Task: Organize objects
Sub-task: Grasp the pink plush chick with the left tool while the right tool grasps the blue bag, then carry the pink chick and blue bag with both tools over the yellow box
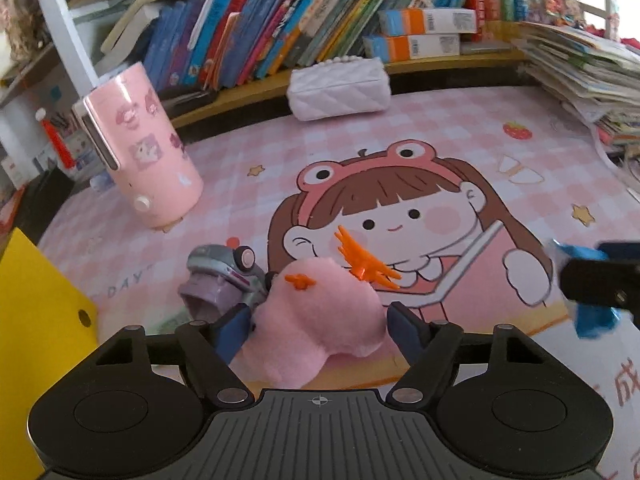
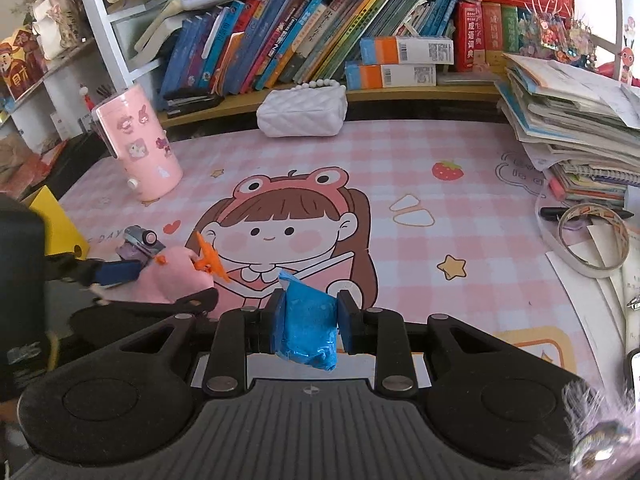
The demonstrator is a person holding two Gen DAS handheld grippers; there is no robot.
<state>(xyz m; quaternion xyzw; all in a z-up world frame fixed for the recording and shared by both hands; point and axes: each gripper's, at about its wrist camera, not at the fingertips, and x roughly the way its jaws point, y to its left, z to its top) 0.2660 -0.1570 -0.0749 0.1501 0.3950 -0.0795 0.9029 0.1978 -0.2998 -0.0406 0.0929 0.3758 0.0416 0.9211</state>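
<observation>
A pink plush toy (image 1: 320,312) with orange plastic spikes lies on the cartoon desk mat (image 1: 440,140). My left gripper (image 1: 318,314) straddles it, and its blue pads sit close by the plush's two sides without visibly squeezing it. A purple-grey toy car (image 1: 224,276) rests against the plush's left side. My right gripper (image 2: 308,312) is shut on a crinkled blue packet (image 2: 306,320), held above the mat. The right wrist view shows the left gripper (image 2: 160,284) around the plush (image 2: 172,276), next to the car (image 2: 140,242). At the left wrist view's right edge are the right gripper (image 1: 588,280) and packet (image 1: 592,320).
A pink cylinder container (image 2: 136,144) stands at the back left, with a white quilted purse (image 2: 302,114) at the back under the bookshelf. A yellow box (image 1: 36,312) sits at the left edge. Stacked books (image 2: 572,128), a tape roll (image 2: 592,240) and a pen (image 2: 552,213) crowd the right.
</observation>
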